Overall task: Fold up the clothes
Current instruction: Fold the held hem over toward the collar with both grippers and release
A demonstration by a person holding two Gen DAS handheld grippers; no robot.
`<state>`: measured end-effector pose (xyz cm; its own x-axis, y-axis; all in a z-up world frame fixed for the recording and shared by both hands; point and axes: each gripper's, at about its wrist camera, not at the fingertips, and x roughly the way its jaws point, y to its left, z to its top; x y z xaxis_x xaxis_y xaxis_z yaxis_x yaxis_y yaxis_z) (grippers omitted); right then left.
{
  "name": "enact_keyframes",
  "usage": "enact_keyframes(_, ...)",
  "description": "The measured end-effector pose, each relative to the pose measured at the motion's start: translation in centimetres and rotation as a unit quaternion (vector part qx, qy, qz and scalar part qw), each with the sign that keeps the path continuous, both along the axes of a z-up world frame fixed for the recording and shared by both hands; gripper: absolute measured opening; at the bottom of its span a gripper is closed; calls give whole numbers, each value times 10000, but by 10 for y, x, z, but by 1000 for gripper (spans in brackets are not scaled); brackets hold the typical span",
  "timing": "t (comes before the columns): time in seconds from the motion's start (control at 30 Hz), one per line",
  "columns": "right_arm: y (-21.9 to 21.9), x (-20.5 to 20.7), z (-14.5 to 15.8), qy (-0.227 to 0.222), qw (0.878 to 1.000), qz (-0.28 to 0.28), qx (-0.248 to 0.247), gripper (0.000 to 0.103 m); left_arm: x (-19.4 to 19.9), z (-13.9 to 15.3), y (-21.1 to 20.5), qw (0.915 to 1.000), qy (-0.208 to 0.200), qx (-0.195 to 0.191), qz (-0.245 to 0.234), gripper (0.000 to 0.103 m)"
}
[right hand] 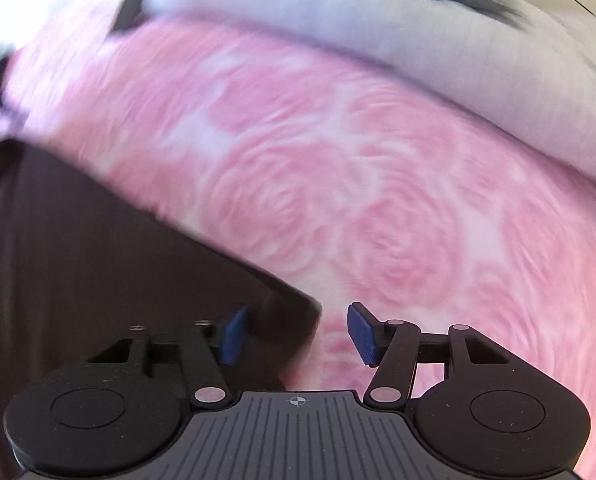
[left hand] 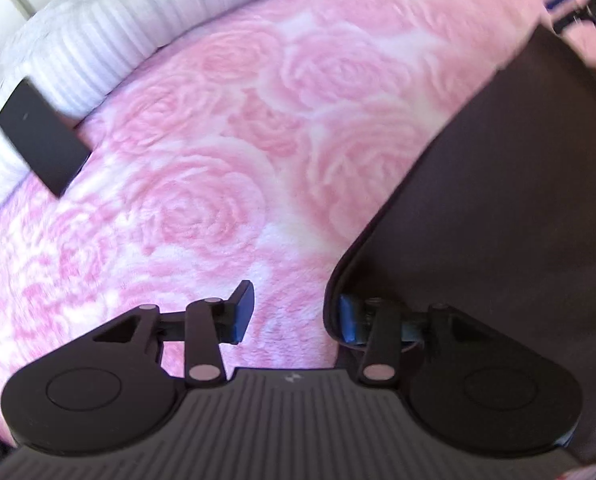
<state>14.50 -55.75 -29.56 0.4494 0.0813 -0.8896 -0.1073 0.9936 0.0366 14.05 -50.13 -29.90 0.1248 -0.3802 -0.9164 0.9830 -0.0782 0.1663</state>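
Observation:
A dark garment [left hand: 498, 200] lies flat on a pink rose-patterned blanket [left hand: 218, 160], filling the right side of the left wrist view. My left gripper [left hand: 296, 316] is open at the garment's near rounded corner. Its right finger sits over the cloth edge and its left finger stands over the blanket. In the right wrist view the same garment [right hand: 78, 240] fills the lower left. My right gripper [right hand: 298, 334] is open, with the garment's pointed corner lying loose between its blue pads. Neither gripper presses on the cloth.
The pink blanket [right hand: 378, 200] spreads beyond the garment. A white striped pillow or duvet [left hand: 110, 52] lies along the far edge, also blurred in the right wrist view [right hand: 418, 40]. A flat black rectangular object [left hand: 42, 136] rests beside it.

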Motion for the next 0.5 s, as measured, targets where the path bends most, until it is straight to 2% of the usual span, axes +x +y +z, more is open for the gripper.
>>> enact_keyframes(0.1,-11,-26,21,-189,9973,-608,369,56,6,11,6,9988,399,-114,258,40)
enact_keyframes(0.2,-11,-66,35,-262,9936,-963,525,56,8,21,12,9962,752,-219,371,39)
enact_keyframes(0.23,-4,-82,37,-238,9940,-923,546,56,10,25,14,9947,886,-277,445,39)
enact_keyframes(0.33,29,-132,37,-79,9971,-515,551,56,20,36,17,9874,1300,-498,749,39)
enact_keyframes(0.4,48,-167,33,44,9980,-163,605,56,20,42,17,9878,1261,-542,736,38)
enact_keyframes(0.5,80,-212,13,364,9949,672,661,56,22,49,16,9890,1158,-572,724,37)
